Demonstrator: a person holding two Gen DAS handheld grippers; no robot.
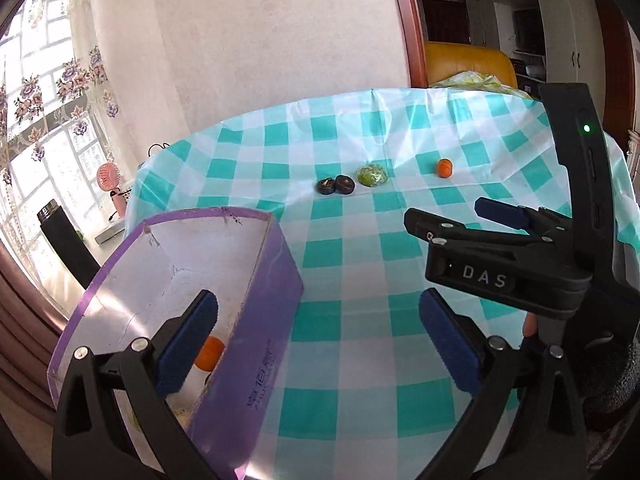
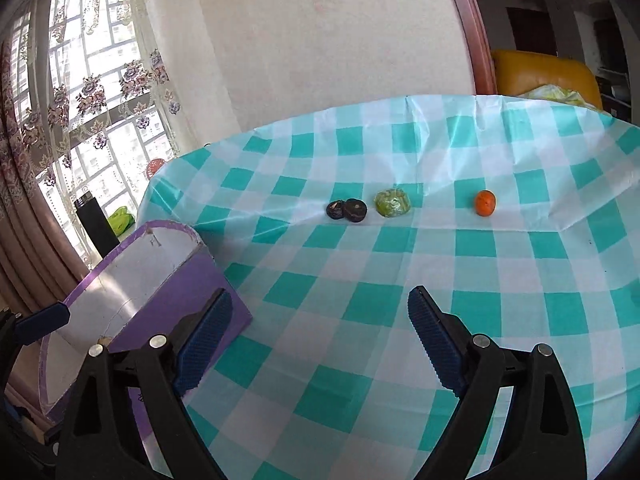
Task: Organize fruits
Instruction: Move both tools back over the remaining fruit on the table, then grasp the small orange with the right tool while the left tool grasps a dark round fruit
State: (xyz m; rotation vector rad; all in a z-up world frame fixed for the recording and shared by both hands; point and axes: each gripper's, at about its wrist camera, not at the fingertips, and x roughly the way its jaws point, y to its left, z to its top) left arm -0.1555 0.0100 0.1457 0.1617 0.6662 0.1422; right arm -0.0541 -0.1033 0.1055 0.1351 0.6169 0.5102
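A purple box [image 1: 256, 300] with a white inside stands at the table's near left; it also shows in the right wrist view [image 2: 180, 284]. An orange fruit [image 1: 210, 354] lies inside it. My left gripper [image 1: 316, 340] is open and empty, its left finger over the box. My right gripper [image 2: 320, 340] is open and empty above the cloth; it shows in the left wrist view [image 1: 472, 220]. Across the table lie two dark fruits [image 2: 347, 210], a green fruit [image 2: 392, 202] and an orange fruit [image 2: 485, 202], also in the left wrist view [image 1: 445, 168].
The round table carries a teal and white checked cloth [image 2: 400, 280]. A black bottle [image 2: 94, 224] stands by the window at left. A yellow chair [image 2: 544, 72] with a bag stands behind the table's far edge.
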